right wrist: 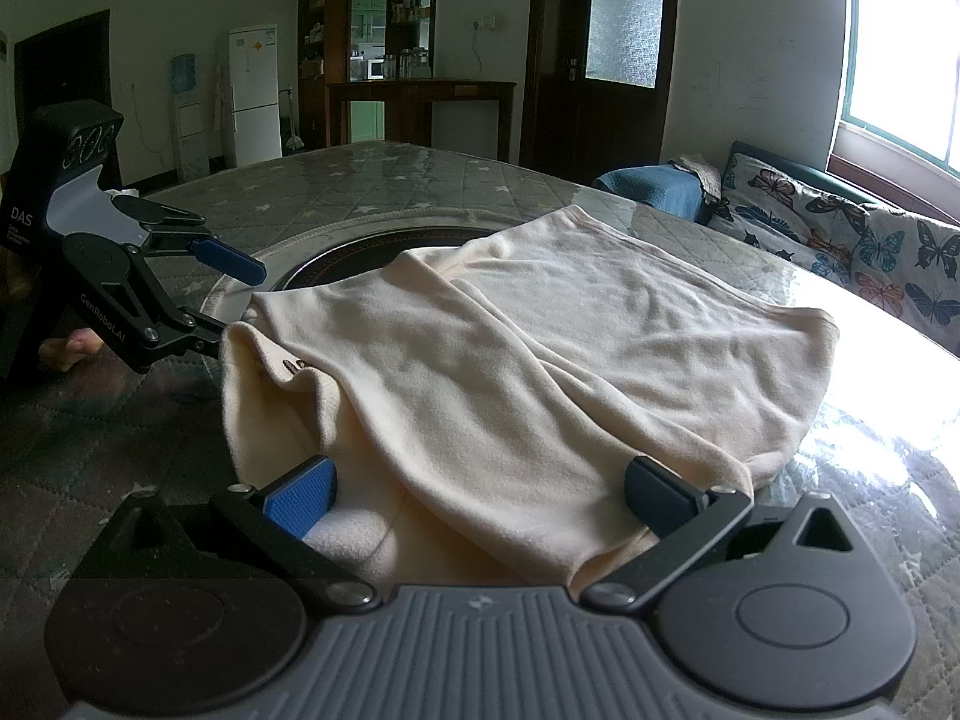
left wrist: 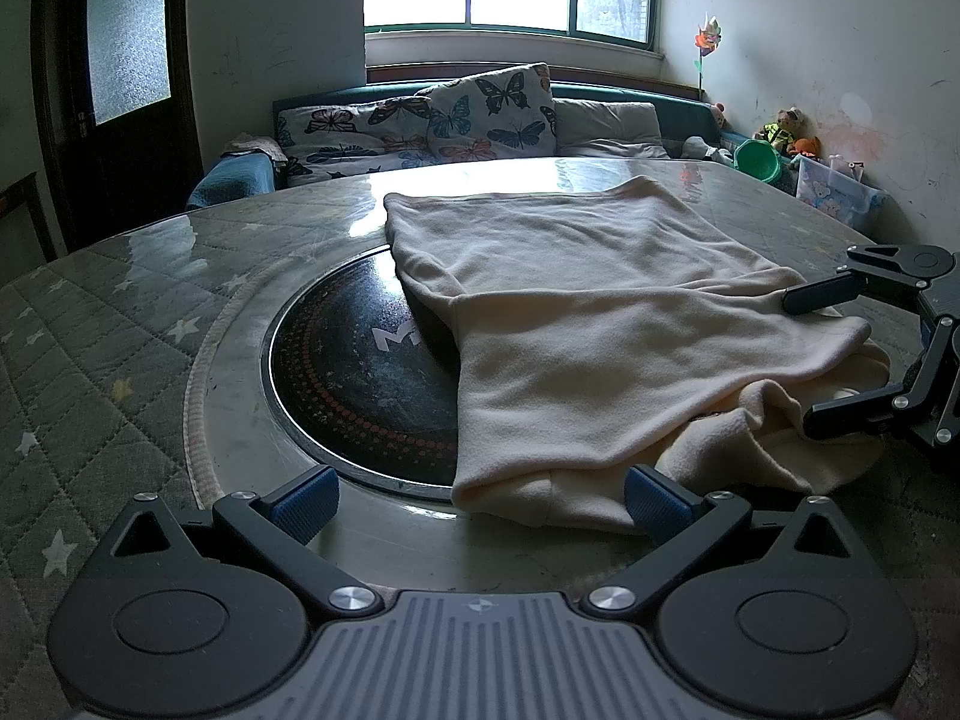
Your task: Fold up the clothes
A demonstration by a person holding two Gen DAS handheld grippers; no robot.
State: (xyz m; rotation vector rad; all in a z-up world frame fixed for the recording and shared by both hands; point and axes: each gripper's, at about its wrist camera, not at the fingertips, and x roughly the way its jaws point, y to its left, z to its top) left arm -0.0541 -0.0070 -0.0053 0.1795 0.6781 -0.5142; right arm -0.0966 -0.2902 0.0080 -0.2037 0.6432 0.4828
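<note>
I find the cream garment (left wrist: 600, 324) lying partly folded on the table (left wrist: 120, 324), overlapping its dark round inset (left wrist: 360, 372). My left gripper (left wrist: 480, 501) and right gripper (right wrist: 480, 498) both stand wide open at the cloth's near edges, gripping nothing.

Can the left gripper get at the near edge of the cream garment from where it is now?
Probably yes. The left gripper is open with the cream garment's folded corner lying between its fingers, and nothing sits in between on the table.
</note>
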